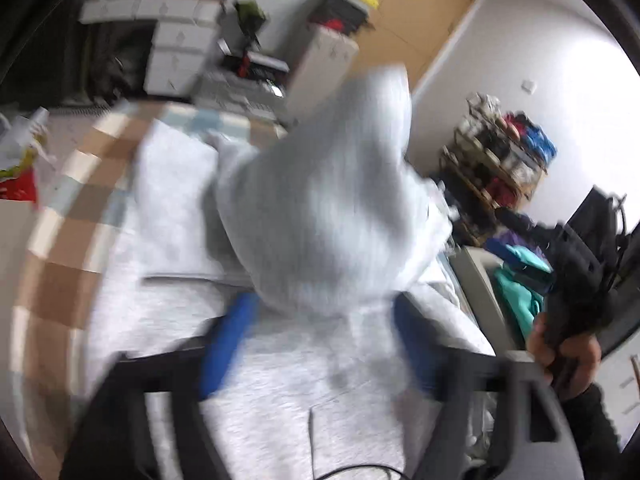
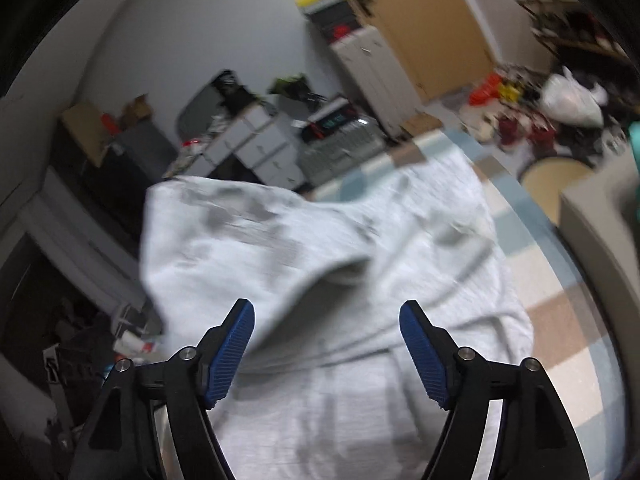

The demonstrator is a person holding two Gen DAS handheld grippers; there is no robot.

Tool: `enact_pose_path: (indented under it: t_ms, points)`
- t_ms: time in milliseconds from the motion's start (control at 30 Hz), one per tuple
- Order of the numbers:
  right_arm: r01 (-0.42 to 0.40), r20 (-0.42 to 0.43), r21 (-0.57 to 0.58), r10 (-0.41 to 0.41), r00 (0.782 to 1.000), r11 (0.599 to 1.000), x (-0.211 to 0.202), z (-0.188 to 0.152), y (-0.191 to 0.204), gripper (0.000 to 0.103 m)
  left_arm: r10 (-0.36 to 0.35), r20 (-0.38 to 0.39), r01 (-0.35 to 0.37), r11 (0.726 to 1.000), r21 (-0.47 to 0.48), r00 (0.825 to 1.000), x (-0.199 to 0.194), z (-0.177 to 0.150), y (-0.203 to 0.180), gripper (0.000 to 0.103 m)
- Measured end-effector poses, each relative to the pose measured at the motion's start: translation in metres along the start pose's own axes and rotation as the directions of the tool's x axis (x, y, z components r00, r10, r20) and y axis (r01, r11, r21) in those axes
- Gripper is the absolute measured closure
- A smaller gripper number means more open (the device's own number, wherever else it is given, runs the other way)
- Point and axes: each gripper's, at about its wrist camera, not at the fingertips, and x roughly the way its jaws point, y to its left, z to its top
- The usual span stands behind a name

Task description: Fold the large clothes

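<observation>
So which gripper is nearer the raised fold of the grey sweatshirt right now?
Left. The left gripper sits just under the raised fold, its open jaws flanking the cloth. The right gripper is open and hangs above the grey sweatshirt, pads clear.

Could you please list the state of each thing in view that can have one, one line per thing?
Grey garment: lying on the checked cloth, partly folded over itself, rumpled.
Left tool: open, grey fabric between the fingers, pads not pressing on it.
Right tool: open, nothing held, above the garment.
Checked cloth: spread flat beneath the garment.
Wooden door: closed.
</observation>
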Motion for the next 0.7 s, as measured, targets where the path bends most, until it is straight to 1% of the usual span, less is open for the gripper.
enact_pose_path:
  t_ms: [33, 67, 100, 167, 200, 233, 267, 333, 367, 400, 433, 467, 500, 533, 567, 600, 633, 667, 700]
  points:
    - [-0.002, 0.007, -0.028, 0.002, 1.000, 1.000, 0.000, 0.005, 0.013, 0.021, -0.010, 0.032, 0.010, 1.000, -0.004, 0.999, -0.009, -0.005, 0.001, 0.024]
    - [-0.009, 0.010, -0.063, 0.010, 1.000, 0.998, 0.002, 0.012, 0.028, 0.018, 0.002, 0.063, -0.001, 1.000, -0.011, 0.998, -0.016, -0.006, 0.001, 0.024]
    - [-0.018, 0.008, -0.099, 0.018, 1.000, 0.995, 0.007, 0.019, 0.043, 0.012, 0.018, 0.087, -0.016, 1.000, -0.019, 0.996, -0.022, -0.009, 0.002, 0.022]
    - [-0.014, -0.018, -0.162, 0.011, 1.000, 0.987, 0.025, 0.030, 0.072, 0.003, 0.043, 0.118, -0.038, 0.998, -0.042, 0.992, -0.032, -0.025, 0.014, 0.022]
    - [-0.009, -0.039, -0.188, 0.002, 0.999, 0.982, 0.038, 0.032, 0.084, 0.003, 0.058, 0.129, -0.051, 0.997, -0.054, 0.990, -0.031, -0.027, 0.019, 0.022]
    - [-0.013, -0.072, -0.212, -0.002, 0.997, 0.977, 0.049, 0.031, 0.093, 0.003, 0.090, 0.127, -0.082, 0.994, -0.065, 0.988, -0.029, -0.030, 0.027, 0.022]
    - [-0.011, -0.135, -0.235, -0.021, 0.991, 0.972, 0.070, 0.028, 0.104, 0.003, 0.112, 0.112, -0.104, 0.991, -0.080, 0.987, -0.026, -0.030, 0.031, 0.022]
    - [0.007, -0.216, -0.246, -0.062, 0.974, 0.969, 0.098, 0.018, 0.112, 0.003, 0.095, 0.072, -0.086, 0.990, -0.115, 0.993, -0.015, -0.024, 0.040, 0.022]
    - [0.048, -0.257, -0.247, -0.113, 0.960, 0.968, 0.117, 0.011, 0.113, 0.005, 0.086, 0.059, -0.078, 0.988, -0.135, 0.994, -0.014, -0.026, 0.046, 0.022]
    - [0.081, -0.278, -0.239, -0.148, 0.949, 0.968, 0.130, 0.005, 0.111, 0.011, 0.088, 0.047, -0.080, 0.984, -0.157, 0.995, -0.012, -0.025, 0.049, 0.022]
    - [0.101, -0.288, -0.232, -0.168, 0.943, 0.967, 0.138, 0.003, 0.108, 0.019, 0.080, 0.032, -0.072, 0.978, -0.197, 0.996, -0.013, -0.025, 0.052, 0.022]
    - [0.121, -0.302, -0.221, -0.186, 0.935, 0.968, 0.146, 0.000, 0.105, 0.051, 0.065, 0.025, -0.058, 0.974, -0.220, 0.998, -0.012, -0.026, 0.056, 0.022]
    - [0.131, -0.320, -0.210, -0.195, 0.927, 0.969, 0.150, -0.001, 0.102, 0.092, 0.055, 0.018, -0.049, 0.970, -0.238, 0.998, -0.011, -0.024, 0.057, 0.022]
    - [0.153, -0.330, -0.212, -0.218, 0.918, 0.965, 0.153, -0.002, 0.099, 0.102, 0.056, 0.016, -0.050, 0.969, -0.242, 0.998, -0.012, -0.028, 0.061, 0.022]
    - [0.208, -0.300, -0.246, -0.279, 0.912, 0.947, 0.150, -0.001, 0.098, 0.100, 0.060, 0.014, -0.055, 0.969, -0.240, 0.998, -0.013, -0.031, 0.063, 0.022]
    - [0.232, -0.269, -0.281, -0.308, 0.913, 0.931, 0.143, 0.002, 0.099, 0.101, 0.059, 0.013, -0.054, 0.970, -0.236, 0.998, -0.014, -0.029, 0.061, 0.022]
    - [0.247, -0.216, -0.335, -0.329, 0.919, 0.909, 0.133, 0.005, 0.105, 0.101, 0.052, 0.016, -0.046, 0.971, -0.235, 0.999, -0.015, -0.031, 0.062, 0.022]
    - [0.245, -0.157, -0.391, -0.327, 0.932, 0.887, 0.120, 0.012, 0.114, 0.101, 0.036, 0.020, -0.031, 0.972, -0.235, 0.999, -0.017, -0.030, 0.062, 0.022]
    - [0.247, -0.123, -0.415, -0.323, 0.938, 0.876, 0.109, 0.015, 0.123, 0.101, 0.025, 0.025, -0.018, 0.971, -0.237, 0.999, -0.019, -0.031, 0.062, 0.022]
